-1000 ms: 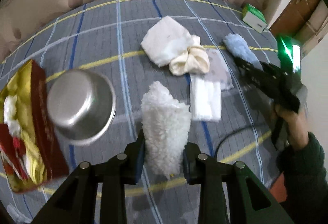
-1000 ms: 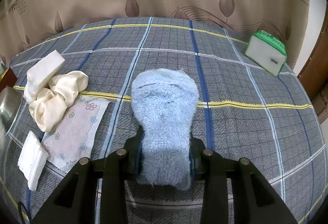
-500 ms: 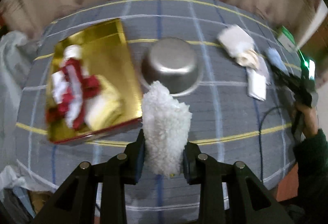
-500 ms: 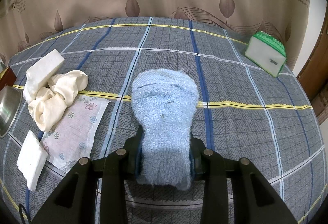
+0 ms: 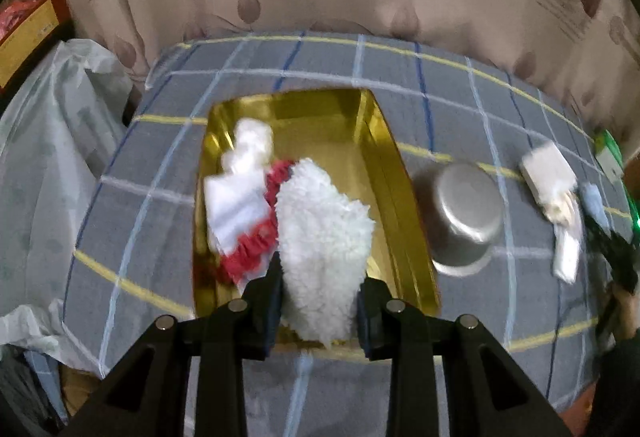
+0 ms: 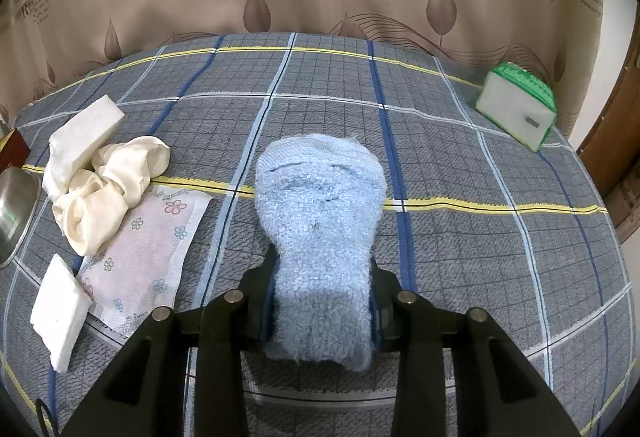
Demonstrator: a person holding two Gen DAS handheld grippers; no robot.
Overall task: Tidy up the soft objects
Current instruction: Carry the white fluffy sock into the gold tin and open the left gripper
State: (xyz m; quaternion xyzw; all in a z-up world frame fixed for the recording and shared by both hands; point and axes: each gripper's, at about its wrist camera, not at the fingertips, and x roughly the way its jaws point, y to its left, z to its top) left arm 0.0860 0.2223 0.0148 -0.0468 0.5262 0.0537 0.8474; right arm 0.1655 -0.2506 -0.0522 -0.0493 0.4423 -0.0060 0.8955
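My left gripper (image 5: 318,303) is shut on a white fluffy cloth (image 5: 324,237) and holds it above the near end of a gold tray (image 5: 376,145). The tray holds a white cloth (image 5: 240,193) and a red fluffy piece (image 5: 256,249). My right gripper (image 6: 322,301) is shut on a blue fluffy cloth (image 6: 320,221) over the plaid tabletop. Left of it lie a cream cloth (image 6: 108,189), a white folded cloth (image 6: 84,133), a floral packet (image 6: 148,249) and a white pad (image 6: 60,313).
A steel bowl (image 5: 464,217) lies upside down right of the tray. A green and white box (image 6: 518,105) stands at the far right. A plastic bag (image 5: 52,125) hangs off the table's left edge. A curtain backs the table.
My left gripper has swung left with the white fluffy cloth, from over the loose cloths past the bowl to above the gold tray. The right gripper has stayed still.
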